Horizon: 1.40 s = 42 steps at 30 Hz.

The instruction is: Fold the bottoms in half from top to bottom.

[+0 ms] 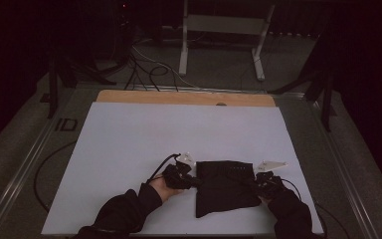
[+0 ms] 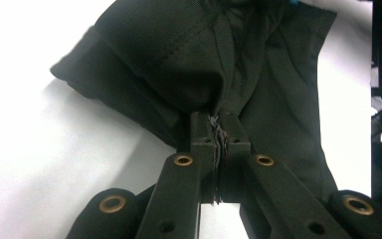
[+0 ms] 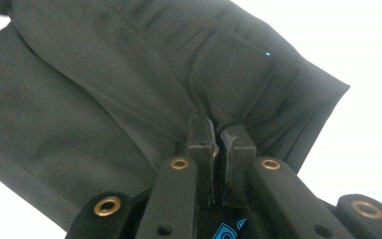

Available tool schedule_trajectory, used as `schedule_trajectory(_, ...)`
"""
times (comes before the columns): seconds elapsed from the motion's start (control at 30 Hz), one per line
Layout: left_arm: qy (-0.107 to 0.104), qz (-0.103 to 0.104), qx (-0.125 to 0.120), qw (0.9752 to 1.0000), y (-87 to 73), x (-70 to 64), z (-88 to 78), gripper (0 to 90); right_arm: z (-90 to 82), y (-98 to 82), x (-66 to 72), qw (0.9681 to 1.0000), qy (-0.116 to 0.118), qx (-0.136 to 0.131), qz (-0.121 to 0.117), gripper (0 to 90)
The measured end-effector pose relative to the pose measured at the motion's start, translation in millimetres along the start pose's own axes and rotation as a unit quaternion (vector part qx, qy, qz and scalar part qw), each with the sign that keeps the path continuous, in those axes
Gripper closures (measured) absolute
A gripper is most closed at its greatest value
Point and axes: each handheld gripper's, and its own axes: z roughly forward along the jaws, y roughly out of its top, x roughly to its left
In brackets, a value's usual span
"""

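A folded black garment (image 1: 225, 186) lies on the white table sheet (image 1: 179, 134), near the front edge. My left gripper (image 1: 195, 181) is at its left edge and my right gripper (image 1: 254, 185) at its right edge. In the left gripper view the jaws are pressed together on a pinched fold of the black garment (image 2: 179, 64), with the left gripper (image 2: 220, 130) shut on it. The right gripper (image 3: 220, 135) likewise clamps a fold of the garment (image 3: 104, 84) beside a stitched pocket flap (image 3: 234, 74) with a small blue dot.
A wooden board edge (image 1: 184, 97) runs along the table's far side. Cables (image 1: 144, 69) and a white metal stand (image 1: 224, 30) sit on the dark floor beyond. A cable (image 1: 49, 164) loops off the table's left side. Metal rails (image 1: 25, 164) border the table.
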Motion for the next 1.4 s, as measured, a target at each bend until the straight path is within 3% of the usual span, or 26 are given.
schedule_trajectory(0.1, -0.01, -0.01, -0.006, 0.9999, -0.7, 3.3, -0.3, 87.4, -0.6, 0.6, 1.1, 1.0, -0.003, 0.001, -0.003, 85.0)
schedule_trajectory(0.33, -0.008, -0.011, -0.015, 0.9998, 0.0, 2.6, -7.0, 85.2, -1.3, 0.6, 1.4, 1.0, -0.001, -0.001, -0.002, 84.3)
schedule_trajectory(0.47, -0.005, -0.016, -0.024, 0.9996, -0.4, 4.3, -15.8, 78.8, -7.4, 2.5, 1.0, 1.0, 0.0, -0.002, -0.002, 75.7)
schedule_trajectory(0.6, 0.01, -0.023, -0.034, 0.9991, -0.7, 10.0, -27.3, 76.9, -23.9, 3.5, -5.5, 0.9996, -0.016, -0.023, 0.0, 72.8)
schedule_trajectory(0.63, 0.02, -0.027, -0.039, 0.9987, -0.1, 12.0, -29.8, 77.0, -27.3, 4.3, -9.0, 0.9993, -0.026, -0.027, 0.002, 74.1)
schedule_trajectory(0.73, 0.025, -0.03, -0.043, 0.9983, 1.4, 15.2, -32.3, 77.6, -33.5, 7.0, -16.6, 0.9984, -0.039, -0.038, 0.013, 75.6)
schedule_trajectory(0.8, 0.039, -0.037, -0.051, 0.9973, 5.9, 20.1, -32.6, 80.0, -37.0, 11.6, -25.9, 0.9973, -0.057, -0.043, 0.016, 82.2)
schedule_trajectory(0.87, 0.048, -0.037, -0.05, 0.9969, 9.2, 22.5, -30.4, 86.0, -32.2, 16.4, -34.0, 0.9964, -0.074, -0.037, 0.018, 89.8)
schedule_trajectory(1.0, 0.061, -0.04, -0.048, 0.9962, 16.8, 29.3, -21.6, 89.0, -23.5, 21.3, -41.5, 0.9964, -0.077, -0.029, 0.018, 90.0)
schedule_trajectory(1.23, 0.059, -0.043, -0.042, 0.9964, 25.1, 39.6, -5.9, 89.3, 4.3, 29.2, -51.2, 0.9983, -0.048, -0.01, 0.031, 89.9)
schedule_trajectory(1.33, 0.043, -0.053, -0.036, 0.997, 26.3, 43.9, 4.3, 89.3, 19.0, 28.3, -50.5, 0.9987, -0.038, 0.013, 0.031, 89.9)
schedule_trajectory(1.4, 0.039, -0.054, -0.034, 0.9972, 26.1, 44.1, 6.3, 89.3, 20.6, 27.9, -50.4, 0.9988, -0.035, 0.013, 0.031, 90.0)
